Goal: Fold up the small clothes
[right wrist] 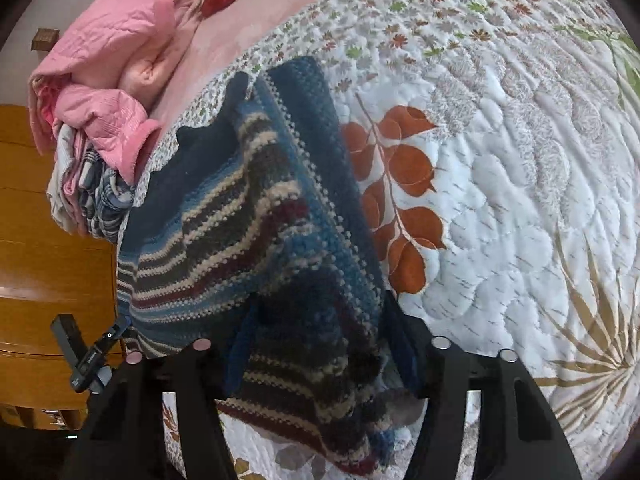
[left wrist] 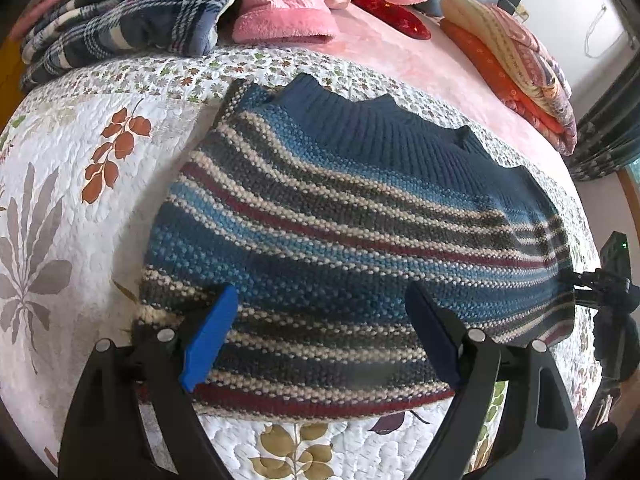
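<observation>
Two grippers at striped sweater (left wrist: 340, 216): left gripper (left wrist: 324, 336) gaping above hem, right gripper (right wrist: 316, 360) straddling bunched edge, closure unclear. Thick, floppy knit; pinch doubled edge.

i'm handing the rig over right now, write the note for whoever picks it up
Left gripper: open, hovering over the near edge of the striped sweater, gripping nothing.
Right gripper: wide apart around a bunched corner of the sweater; the fingertips are hidden by fabric, so I cannot tell whether it is gripped.
Sweater lies on the floral quilt, already partly folded, with its dark ribbed band at the far edge.
Unfolded pile, the pink garment and the plaid garment, waits at the back of the bed.
Left: finish this fold, then work through the pile.
</observation>
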The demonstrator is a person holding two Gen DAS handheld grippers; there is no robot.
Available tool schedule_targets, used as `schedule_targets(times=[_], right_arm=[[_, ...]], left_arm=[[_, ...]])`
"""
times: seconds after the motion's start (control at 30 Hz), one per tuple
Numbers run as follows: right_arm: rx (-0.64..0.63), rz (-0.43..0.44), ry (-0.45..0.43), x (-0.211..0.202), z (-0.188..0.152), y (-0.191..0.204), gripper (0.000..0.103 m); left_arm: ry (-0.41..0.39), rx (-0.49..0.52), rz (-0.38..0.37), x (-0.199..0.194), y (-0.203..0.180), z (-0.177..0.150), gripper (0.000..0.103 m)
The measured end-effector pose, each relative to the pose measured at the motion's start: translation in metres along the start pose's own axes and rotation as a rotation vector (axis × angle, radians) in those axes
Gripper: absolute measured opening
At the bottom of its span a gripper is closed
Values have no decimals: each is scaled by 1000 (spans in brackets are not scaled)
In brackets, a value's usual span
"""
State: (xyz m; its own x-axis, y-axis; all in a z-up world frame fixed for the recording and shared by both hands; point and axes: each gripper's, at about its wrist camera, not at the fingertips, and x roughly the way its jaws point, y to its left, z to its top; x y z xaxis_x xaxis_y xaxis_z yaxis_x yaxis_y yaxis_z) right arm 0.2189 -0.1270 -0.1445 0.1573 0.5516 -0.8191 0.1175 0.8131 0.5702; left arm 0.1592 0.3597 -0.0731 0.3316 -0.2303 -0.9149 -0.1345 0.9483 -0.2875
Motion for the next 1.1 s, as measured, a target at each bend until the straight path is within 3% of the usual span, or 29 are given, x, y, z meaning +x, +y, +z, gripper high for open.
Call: schedule_targets(times=[0.17,0.27,0.83,1.1], right_arm=[[-12,24,-8,1,0,8,34],[-58,18,-22,-4,2,20,29],[-62,-39,-22,4,2,17,28],[-75,-64,-62,-16,0,44,26]], left_arm=[[9,13,2,3,1,-2,85],[9,8,-1,3,2,-2,85],[20,8,-8,5,2,-1,85],[17,-23,-28,0,5,3,85]])
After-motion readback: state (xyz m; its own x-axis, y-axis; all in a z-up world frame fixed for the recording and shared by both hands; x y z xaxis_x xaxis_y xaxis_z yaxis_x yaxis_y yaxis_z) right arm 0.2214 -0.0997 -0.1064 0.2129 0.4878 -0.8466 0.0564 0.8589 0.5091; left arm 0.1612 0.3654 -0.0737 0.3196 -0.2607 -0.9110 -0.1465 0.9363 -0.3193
